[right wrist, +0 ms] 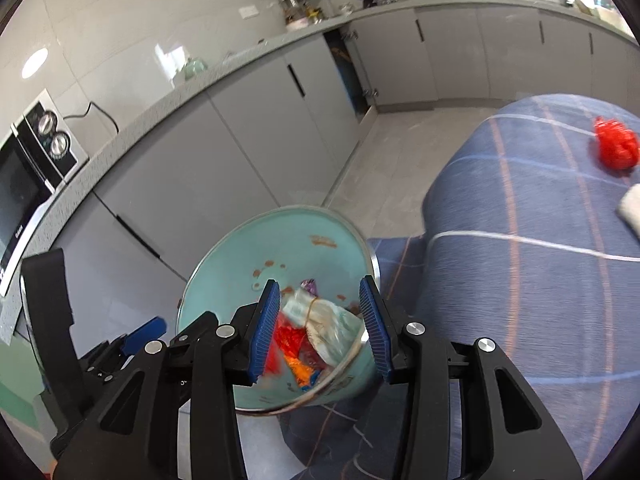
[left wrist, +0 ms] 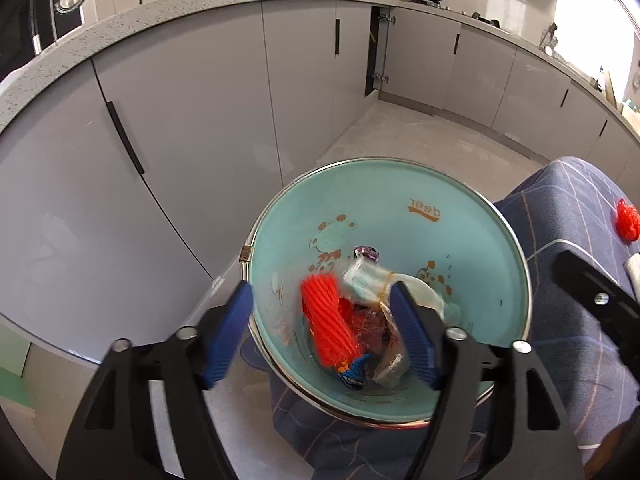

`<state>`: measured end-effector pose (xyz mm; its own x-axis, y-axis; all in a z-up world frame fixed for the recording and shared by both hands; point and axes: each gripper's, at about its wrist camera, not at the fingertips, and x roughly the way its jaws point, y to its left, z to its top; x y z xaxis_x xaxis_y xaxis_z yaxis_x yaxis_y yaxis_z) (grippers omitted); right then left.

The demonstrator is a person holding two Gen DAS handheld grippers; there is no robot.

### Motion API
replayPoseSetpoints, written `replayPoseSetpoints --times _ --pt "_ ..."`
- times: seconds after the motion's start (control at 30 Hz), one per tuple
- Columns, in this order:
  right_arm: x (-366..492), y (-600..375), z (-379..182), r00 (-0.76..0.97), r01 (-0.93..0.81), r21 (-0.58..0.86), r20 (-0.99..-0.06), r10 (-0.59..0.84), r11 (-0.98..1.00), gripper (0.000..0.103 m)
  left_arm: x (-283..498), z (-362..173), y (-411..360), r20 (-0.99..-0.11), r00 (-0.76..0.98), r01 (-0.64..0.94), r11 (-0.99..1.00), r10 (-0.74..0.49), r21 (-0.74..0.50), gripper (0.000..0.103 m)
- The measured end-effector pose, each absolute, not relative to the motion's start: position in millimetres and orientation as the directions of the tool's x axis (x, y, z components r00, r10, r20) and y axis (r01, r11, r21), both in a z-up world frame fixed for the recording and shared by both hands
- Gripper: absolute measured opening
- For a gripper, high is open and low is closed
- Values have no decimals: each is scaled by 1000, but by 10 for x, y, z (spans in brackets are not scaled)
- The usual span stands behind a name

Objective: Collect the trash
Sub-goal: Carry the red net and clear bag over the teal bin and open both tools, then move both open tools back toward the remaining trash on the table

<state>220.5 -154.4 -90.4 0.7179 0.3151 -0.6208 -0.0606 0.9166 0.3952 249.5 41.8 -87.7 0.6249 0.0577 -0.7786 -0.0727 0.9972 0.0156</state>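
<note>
bin: a round, pale turquoise metal trash bin (left wrist: 400, 216) with a shiny steel rim and little cartoon prints on the inside wall. It sits on the floor right up against the blue checked cloth, below both tongs.

left tongs: the left gripper (left wrist: 320, 320) has its blue ribbed pads spread wide with nothing pinched. One pad hangs just outside the bin's rim on the left, the other is over the bin's mouth.

red net: a bright orange-red foam fruit net (left wrist: 328, 320), a bit motion-blurred, sits between the left pads inside the bin's mouth. It touches neither pad as far as I can see, and I honestly can't tell if it's resting on the pile or still in the air.

right tongs: the right gripper (right wrist: 322, 326) is partly apart too, pads clear of everything, hanging over the bin opening.

wrapper: a crumpled clear and whitish plastic wrapper (right wrist: 324, 320) with a rubber band round it shows in the gap between the right pads, down in the bin, not clamped.

rest of the pile: red, orange and blue scraps (right wrist: 296, 352) at the bottom, plus a small purple bit (left wrist: 366, 253) against the far wall.

still out: a crumpled red mesh ball (right wrist: 616, 150) lies on the blue checked tablecloth (right wrist: 520, 200), well apart from both tongs, with a white wad (right wrist: 631, 208) near it at the frame edge.

background: grey kitchen cabinets (left wrist: 192, 120).
</note>
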Motion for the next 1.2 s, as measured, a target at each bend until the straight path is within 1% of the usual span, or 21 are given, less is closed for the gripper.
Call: replayPoseSetpoints --times 0.07,0.13,0.2,0.27,0.6,1.2 --pt "2131 -1623 -844 737 -50 393 -606 299 918 47 2448 -829 376 -764 641 -76 997 70 28 80" --pt "2019 -1713 -779 761 -39 388 -586 279 921 55 2405 -779 333 -751 656 -77 996 76 34 90" --pt "1936 -1777 -739 778 -27 379 -574 258 925 58 2351 -731 287 -739 670 -74 997 74 33 94" --pt "1873 -1837 -715 789 -17 371 -566 240 928 58 2320 -693 246 -733 676 -73 997 73 32 97" --pt "1676 -2199 -663 810 48 377 -556 184 925 58 2159 -554 -91 -717 696 -18 999 43 43 97" --pt "1368 -2748 -680 829 158 378 -553 85 912 58 1976 -506 -630 -706 708 78 995 -10 65 97"
